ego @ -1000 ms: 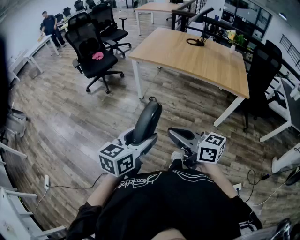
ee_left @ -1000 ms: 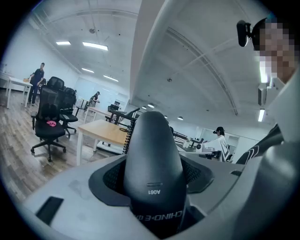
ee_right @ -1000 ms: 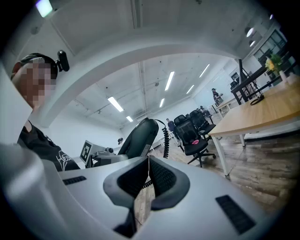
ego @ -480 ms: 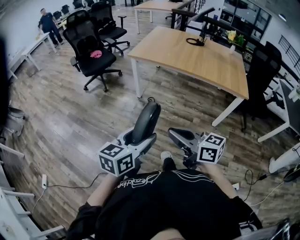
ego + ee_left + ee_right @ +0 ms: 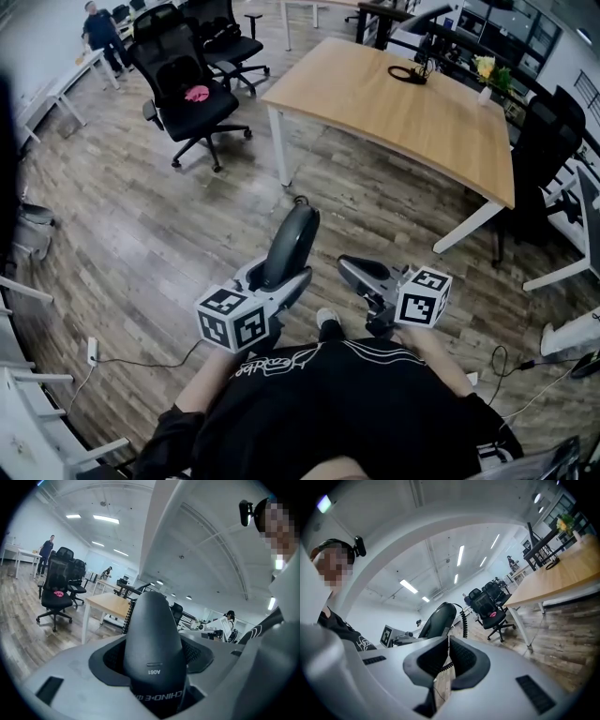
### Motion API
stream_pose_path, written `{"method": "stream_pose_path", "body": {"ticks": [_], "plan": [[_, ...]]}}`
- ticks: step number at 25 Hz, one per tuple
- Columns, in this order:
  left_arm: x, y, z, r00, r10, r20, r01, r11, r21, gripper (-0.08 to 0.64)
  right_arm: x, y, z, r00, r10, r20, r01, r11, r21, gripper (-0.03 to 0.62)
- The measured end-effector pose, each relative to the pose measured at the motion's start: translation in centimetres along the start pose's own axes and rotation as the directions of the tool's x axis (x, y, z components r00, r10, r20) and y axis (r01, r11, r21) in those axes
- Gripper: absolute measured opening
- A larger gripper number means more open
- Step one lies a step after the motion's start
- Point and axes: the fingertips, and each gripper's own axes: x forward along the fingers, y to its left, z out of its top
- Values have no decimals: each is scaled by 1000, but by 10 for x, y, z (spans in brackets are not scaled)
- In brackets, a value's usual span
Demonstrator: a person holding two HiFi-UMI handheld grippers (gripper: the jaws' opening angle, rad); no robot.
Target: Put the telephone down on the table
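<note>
L claw (image 5: 278, 281) clamped on phone handset (image 5: 293, 234), frame ctr; R claw (image 5: 359, 274) closed, empty; wooden desk (image 5: 412, 122) upper right, well apart.

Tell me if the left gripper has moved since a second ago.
Yes, slightly: the left gripper, shut on the telephone, has drifted a little left, judged against the near leg of the wooden table.

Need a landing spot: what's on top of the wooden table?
A black looped cable and a flower vase at the far end of the table; the rest shows bare wood. A black chair overlaps its right edge, hiding it.
</note>
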Motion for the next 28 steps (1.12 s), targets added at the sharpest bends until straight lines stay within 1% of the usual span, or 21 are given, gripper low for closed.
{"method": "stream_pose_path", "body": {"ticks": [9, 12, 14, 18, 20, 24, 28], "plan": [[88, 51, 44, 998, 57, -37, -58, 998, -29, 282, 26, -94, 61, 999, 27, -18, -26, 999, 42, 40], [120, 63, 62, 997, 68, -34, -68, 997, -22, 282, 33, -126, 83, 999, 36, -14, -35, 998, 47, 40], [137, 69, 77, 997, 73, -19, -73, 997, -8, 282, 40, -142, 101, 999, 45, -8, -45, 998, 34, 40], [148, 77, 102, 993, 108, 40, -109, 994, 17, 282, 54, -159, 126, 997, 75, -7, -75, 997, -4, 40], [148, 85, 110, 990, 128, 57, -130, 991, 23, 282, 64, -163, 135, 995, 94, -13, -95, 995, -17, 40], [148, 109, 119, 985, 157, 74, -158, 987, 9, 282, 87, -168, 146, 991, 126, -40, -127, 991, -46, 40], [156, 139, 126, 982, 170, 84, -169, 985, -13, 282, 109, -186, 150, 991, 122, -59, -125, 991, -51, 40]]}}
